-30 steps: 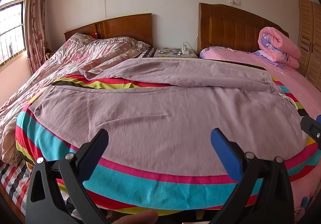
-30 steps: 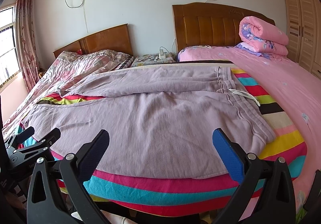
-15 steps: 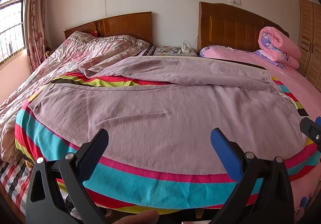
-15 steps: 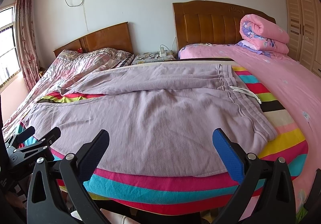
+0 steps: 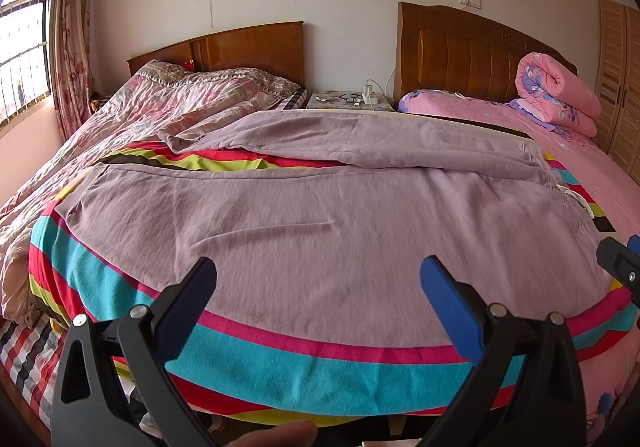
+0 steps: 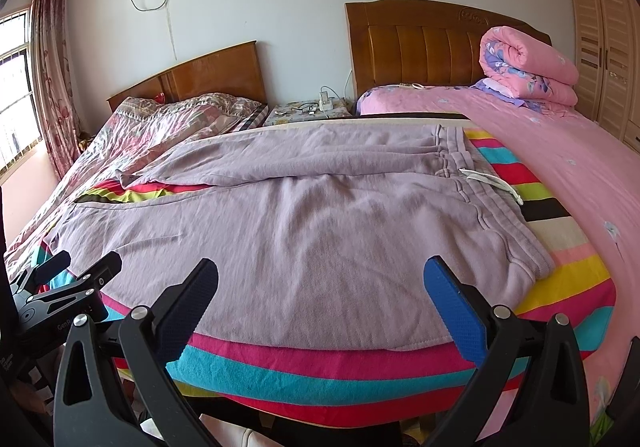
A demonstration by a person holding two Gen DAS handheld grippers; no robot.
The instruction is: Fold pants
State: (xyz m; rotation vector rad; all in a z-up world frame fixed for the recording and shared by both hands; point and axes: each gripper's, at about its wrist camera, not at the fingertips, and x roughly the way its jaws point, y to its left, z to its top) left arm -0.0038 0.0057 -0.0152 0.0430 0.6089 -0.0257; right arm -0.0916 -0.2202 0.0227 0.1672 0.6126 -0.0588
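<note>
Mauve cotton sweatpants (image 5: 320, 215) spread flat across striped fleece blanket (image 5: 320, 371), waistband toward right edge. Left gripper (image 5: 318, 279) and right gripper (image 6: 320, 279) both spread wide, empty, above near edge.

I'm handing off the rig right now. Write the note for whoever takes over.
Left gripper: open, empty, hovering at the near edge of the pants.
Right gripper: open, empty, at the same edge, nearer the waistband.
Pants: spread across the striped blanket, waistband to the right, leg ends to the left. The far leg is rumpled and lies apart from the near one.
Done: pants laid out; no fold visible.
Left: bring the legs together, then fold along the length.
</note>
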